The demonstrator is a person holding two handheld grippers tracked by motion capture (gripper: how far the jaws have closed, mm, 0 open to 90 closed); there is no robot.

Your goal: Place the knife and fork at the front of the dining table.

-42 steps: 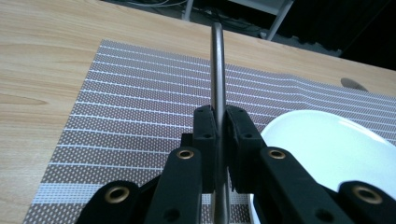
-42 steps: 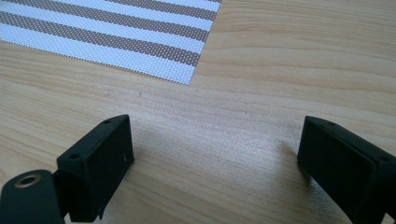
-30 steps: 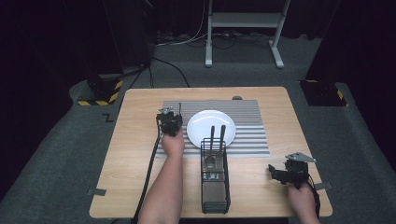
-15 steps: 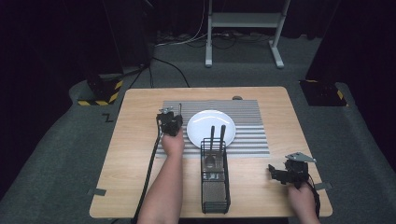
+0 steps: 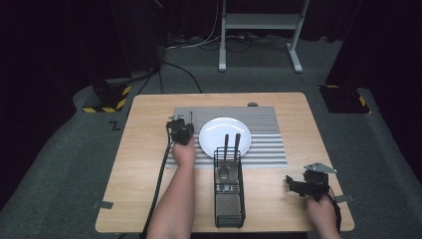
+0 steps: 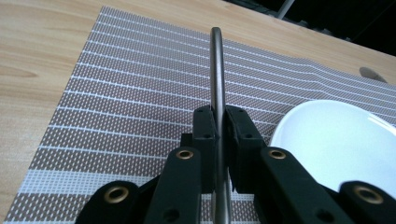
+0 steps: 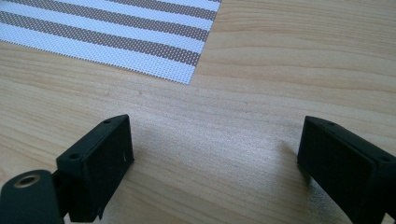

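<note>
Change: nothing has moved since the frame a second ago; both hands and the caddy sit where they were.
Table (image 5: 149, 159): light wood, with the person's forearms coming in from its near edge.
Mat (image 5: 268, 134): striped grey and white, across the far middle of the table; its near corner shows in the right gripper view (image 7: 140, 51).
Plate (image 5: 219, 132): white, empty, round, on the mat, just right of the left gripper; its rim is at the right of the left gripper view (image 6: 336, 135).
Caddy (image 5: 229, 199): black wire basket on the near middle of the table, just in front of the plate, with two dark handles standing up at its far end.
Left gripper (image 5: 180, 130): over the mat's left part, beside the plate; jaws clamped on a utensil.
Utensil (image 6: 217, 70): thin metal handle, upright between the jaws, curving away over the mat; its working end is hidden.
Right gripper (image 5: 303, 186): near the table's right front corner, well apart from the caddy; jaws wide apart over bare wood, holding nothing.
</note>
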